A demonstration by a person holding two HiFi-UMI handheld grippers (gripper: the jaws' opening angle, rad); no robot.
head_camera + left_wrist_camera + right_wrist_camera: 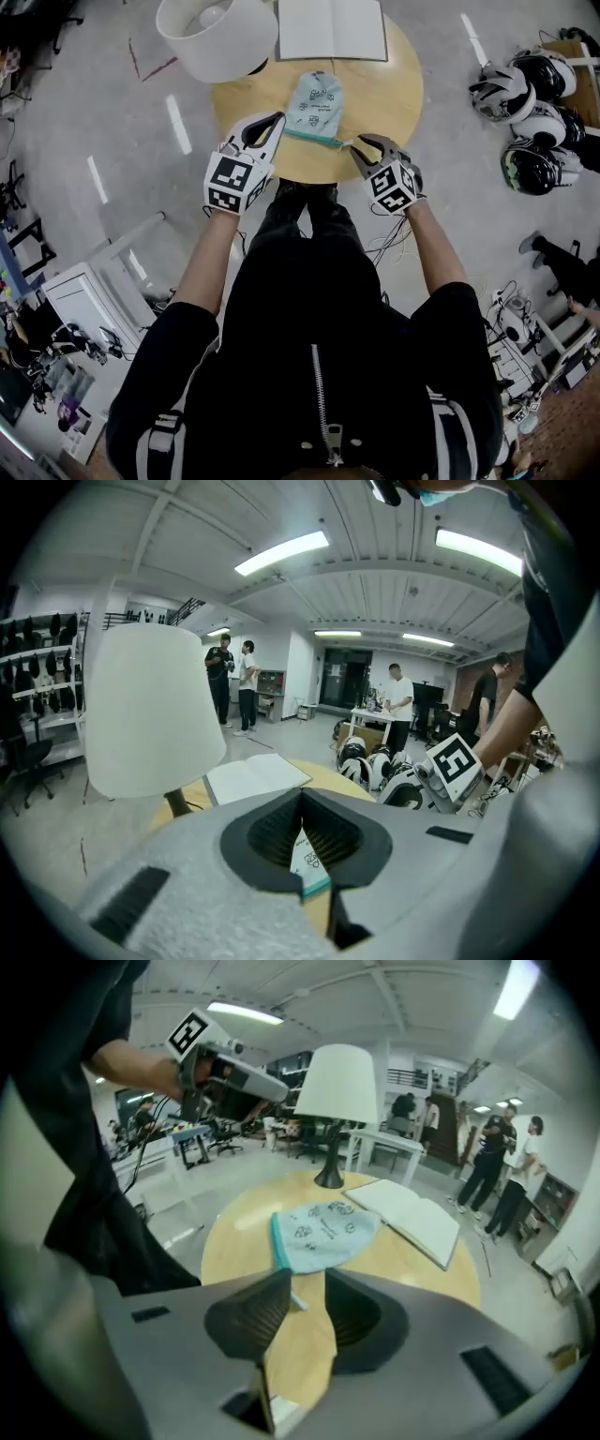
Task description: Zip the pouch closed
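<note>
Step now, by my guess: taking hold. Shut, empty left tongs (pixel 274 122) should open and pin left end of zipper (pixel 314 139); right tongs (pixel 359 147), spread wide and pressing nothing, should close squarely on right end, then draw straight. Light blue pouch (pixel 314 105) lies flat on round table (pixel 394 94), zipper edge spanning between both tongs, right end poking between right tips.

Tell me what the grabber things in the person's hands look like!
The left gripper and right gripper are light grey with dark ribbed pads inside, and each carries a white cube printed with black squares. The person wears a black short-sleeved top.
</note>
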